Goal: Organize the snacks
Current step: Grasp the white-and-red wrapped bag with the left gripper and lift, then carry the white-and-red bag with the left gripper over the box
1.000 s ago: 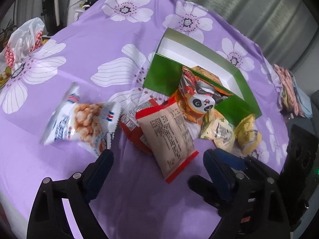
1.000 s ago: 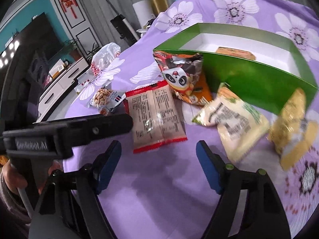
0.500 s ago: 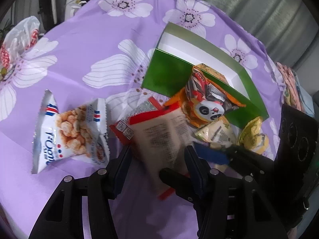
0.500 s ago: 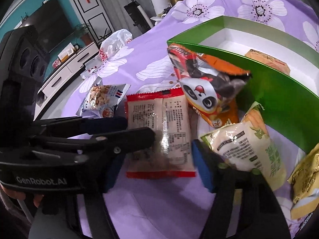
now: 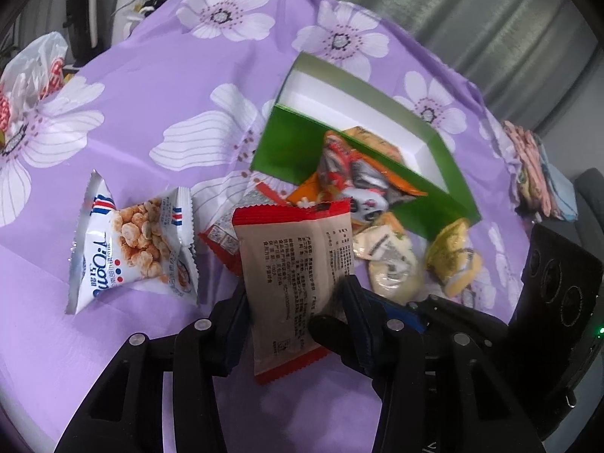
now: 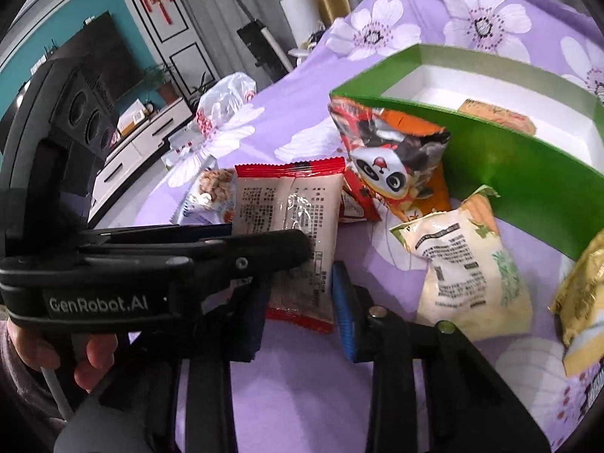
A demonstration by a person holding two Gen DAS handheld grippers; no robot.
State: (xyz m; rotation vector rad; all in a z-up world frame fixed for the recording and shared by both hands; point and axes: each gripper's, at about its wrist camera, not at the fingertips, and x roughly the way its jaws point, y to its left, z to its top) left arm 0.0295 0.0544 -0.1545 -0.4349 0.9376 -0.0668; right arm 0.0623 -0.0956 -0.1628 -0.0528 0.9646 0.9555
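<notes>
Box (image 5: 298, 147): green, open; far end cut from right-wrist view.
Panda bag (image 6: 392, 166): leans on box, partly hidden.
Beige packet (image 5: 298, 271): before box, lower end hidden.
Left gripper (image 5: 298, 302): just closing, pinching packet.
Right gripper (image 6: 298, 302): likewise, same packet.

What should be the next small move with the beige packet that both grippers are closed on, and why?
Probably lift it slightly, both hands together. The jaws of the left gripper and the right gripper have just been closing and now pinch the beige packet, which overlaps a red packet; the green box has free room.
</notes>
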